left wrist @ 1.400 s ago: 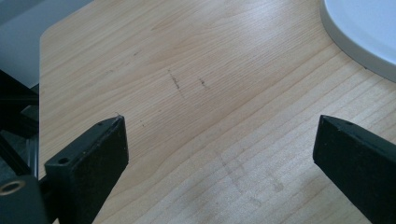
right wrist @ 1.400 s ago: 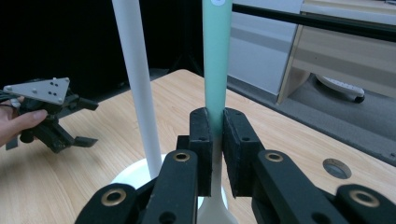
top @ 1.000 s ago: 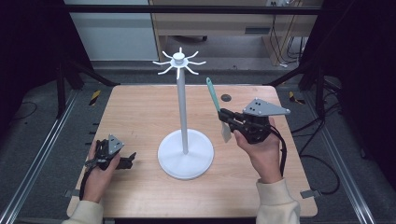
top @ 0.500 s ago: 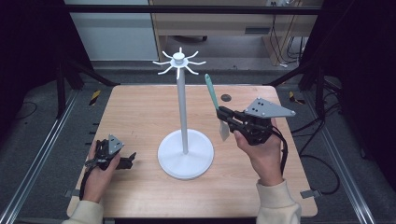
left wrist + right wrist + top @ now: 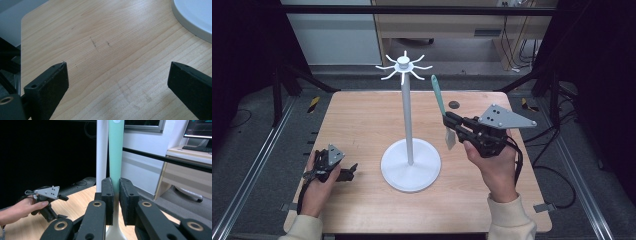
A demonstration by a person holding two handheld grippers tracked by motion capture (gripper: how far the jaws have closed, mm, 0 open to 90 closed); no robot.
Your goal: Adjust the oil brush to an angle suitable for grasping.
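A white stand [image 5: 407, 115] with a round base [image 5: 411, 165] and a ring of hooks [image 5: 403, 65] at its top rises from the middle of the wooden table [image 5: 362, 120]. To its right, my right gripper [image 5: 448, 122] is shut on a spatula [image 5: 439, 97], held upright above the table with the green handle up and the white blade [image 5: 450, 140] down. In the right gripper view the pads clamp the green handle [image 5: 116, 152] right beside the stand's pole [image 5: 102, 152]. My left gripper [image 5: 352, 170] rests on the table at the front left, its jaws [image 5: 117, 77] wide open over bare wood.
A small dark disc [image 5: 454, 104] lies on the table behind the spatula. The stand's base edge [image 5: 195, 17] is close ahead of the left gripper. Metal rails run along both sides of the table, and a desk and cabinet stand beyond its far edge.
My right gripper has lifted a little with the spatula still clamped in it, so the handle's tip sits higher. The left gripper has stayed put.
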